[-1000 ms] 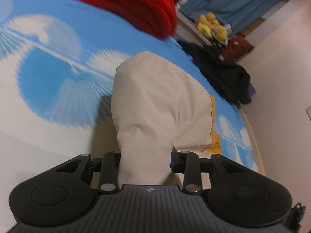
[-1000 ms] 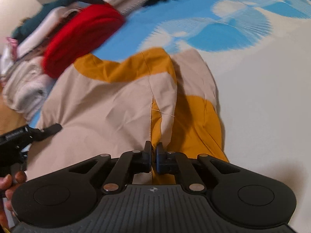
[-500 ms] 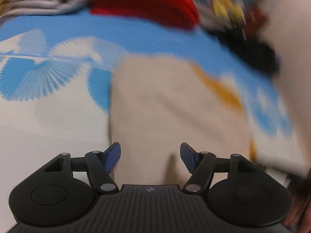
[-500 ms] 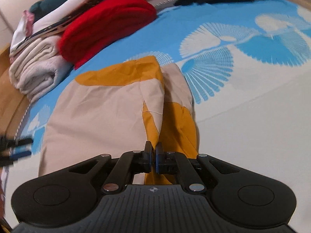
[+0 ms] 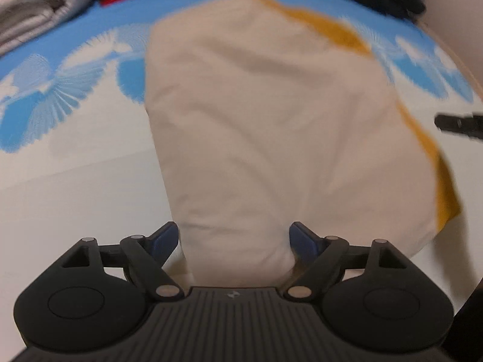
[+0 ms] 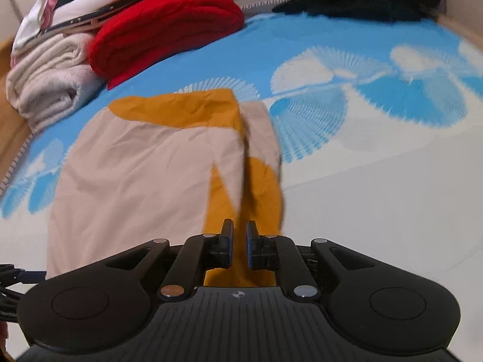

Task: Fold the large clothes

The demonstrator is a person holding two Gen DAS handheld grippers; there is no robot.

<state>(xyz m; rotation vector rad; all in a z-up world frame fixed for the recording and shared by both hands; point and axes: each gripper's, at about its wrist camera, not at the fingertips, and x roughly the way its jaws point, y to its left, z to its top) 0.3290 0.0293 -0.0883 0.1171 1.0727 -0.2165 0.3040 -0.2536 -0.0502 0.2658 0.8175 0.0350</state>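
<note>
garment (image 5: 271,126) lies flat; left tongs (image 5: 234,235) spread.

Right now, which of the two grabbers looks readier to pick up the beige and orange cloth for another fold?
Probably the left gripper: its jaws stand wide open around the near corner of the beige and orange garment. The right gripper is only slightly parted over the orange edge.

Garment (image 6: 135,175): matt creased cloth. Red blanket (image 6: 169,21): fuzzy knit. Tool (image 6: 238,241): matt plastic.
</note>
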